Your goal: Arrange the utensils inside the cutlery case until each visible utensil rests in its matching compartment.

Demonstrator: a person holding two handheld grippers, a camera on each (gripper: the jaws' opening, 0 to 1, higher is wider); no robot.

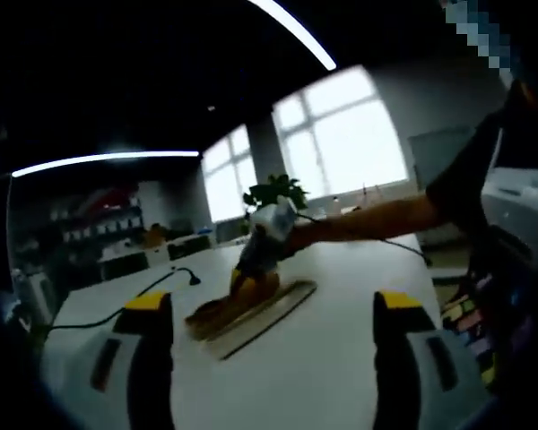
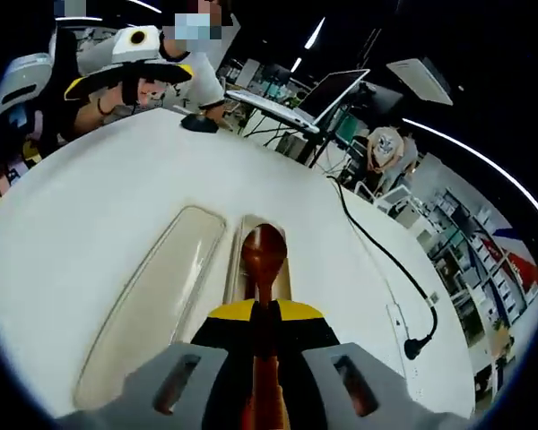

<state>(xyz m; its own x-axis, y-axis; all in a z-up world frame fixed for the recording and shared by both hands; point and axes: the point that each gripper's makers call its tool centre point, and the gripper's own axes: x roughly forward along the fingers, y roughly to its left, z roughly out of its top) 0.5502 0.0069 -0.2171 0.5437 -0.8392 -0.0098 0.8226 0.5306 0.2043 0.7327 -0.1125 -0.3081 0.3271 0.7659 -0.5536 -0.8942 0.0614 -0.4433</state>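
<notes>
A brown wooden spoon (image 2: 264, 253) points away from me, its bowl over the narrow right trough of the translucent cutlery case (image 2: 152, 300). My right gripper (image 2: 264, 313) is shut on the spoon's handle just above the case. The wider left trough looks bare. In the left gripper view the case (image 1: 267, 313) lies mid-table with the right gripper (image 1: 255, 279) low over it on a person's outstretched arm (image 1: 368, 219). My left gripper (image 1: 273, 309) is open and holds nothing, well short of the case; it also shows far off (image 2: 130, 67).
The white table (image 2: 81, 206) carries a black cable with a plug (image 2: 412, 345) at the right, a mouse (image 2: 200, 123) and a laptop (image 2: 314, 94) at the far edge. A potted plant (image 1: 273, 190) stands before bright windows. Shelves line the room's walls.
</notes>
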